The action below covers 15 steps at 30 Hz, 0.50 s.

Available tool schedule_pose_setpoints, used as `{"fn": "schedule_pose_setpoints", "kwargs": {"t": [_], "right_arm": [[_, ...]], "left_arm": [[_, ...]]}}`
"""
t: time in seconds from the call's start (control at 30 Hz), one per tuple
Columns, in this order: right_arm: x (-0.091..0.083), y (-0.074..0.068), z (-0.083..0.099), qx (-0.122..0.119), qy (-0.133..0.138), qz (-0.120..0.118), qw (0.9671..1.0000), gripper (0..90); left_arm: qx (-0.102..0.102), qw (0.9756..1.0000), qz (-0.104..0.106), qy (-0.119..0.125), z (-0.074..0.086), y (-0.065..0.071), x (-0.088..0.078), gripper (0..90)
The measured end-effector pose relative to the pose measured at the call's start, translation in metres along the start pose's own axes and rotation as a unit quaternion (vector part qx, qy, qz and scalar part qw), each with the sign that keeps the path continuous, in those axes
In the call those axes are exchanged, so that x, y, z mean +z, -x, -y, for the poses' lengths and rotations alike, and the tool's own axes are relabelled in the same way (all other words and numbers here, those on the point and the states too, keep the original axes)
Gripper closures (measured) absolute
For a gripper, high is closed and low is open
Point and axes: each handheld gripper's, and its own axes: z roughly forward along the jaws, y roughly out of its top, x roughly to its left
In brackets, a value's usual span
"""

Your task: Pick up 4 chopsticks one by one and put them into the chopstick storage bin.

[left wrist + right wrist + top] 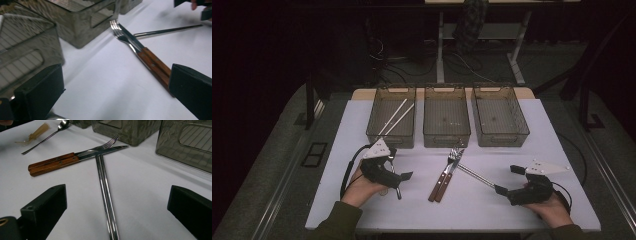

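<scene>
Left gripper point(404, 176) has its jaws spread wide with nothing between them, low over the table point(512, 210) and aimed toward the fork point(120, 33) and knife point(152, 60), which lie side by side mid-table, wooden handles toward the person. Right gripper point(507, 180) is just as wide and empty, lined up along the steel chopsticks point(106, 195), whose far tips touch the knife blade. I'd say the fork is the left one's target: stiff, fairly light, with a slick, thin metal neck, so the flat wooden handle is the place to pinch, across its width. It lies tight against the knife, so expect the pads to drag both. Further out, a spoon point(50, 135) lies near the left hand; behind, three bins, the left bin point(390, 117) holding white chopsticks point(394, 117).
</scene>
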Motion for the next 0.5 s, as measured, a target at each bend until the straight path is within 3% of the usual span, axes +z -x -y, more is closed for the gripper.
{"fn": "schedule_pose_setpoints", "kwargs": {"t": [0.23, 0.5], "right_arm": [[-0.001, -0.001, -0.001, -0.003, 0.0, 0.0, 1.0, 2.2], [-0.003, -0.004, -0.004, -0.009, -0.005, 0.0, 0.9999, 2.3]], "left_arm": [[0.014, 0.9999, 0.005, -0.006, 0.016, 0.011, -0.002, 0.0], [0.003, 0.9996, 0.028, -0.002, 0.03, 0.019, -0.006, 0.0]]}}
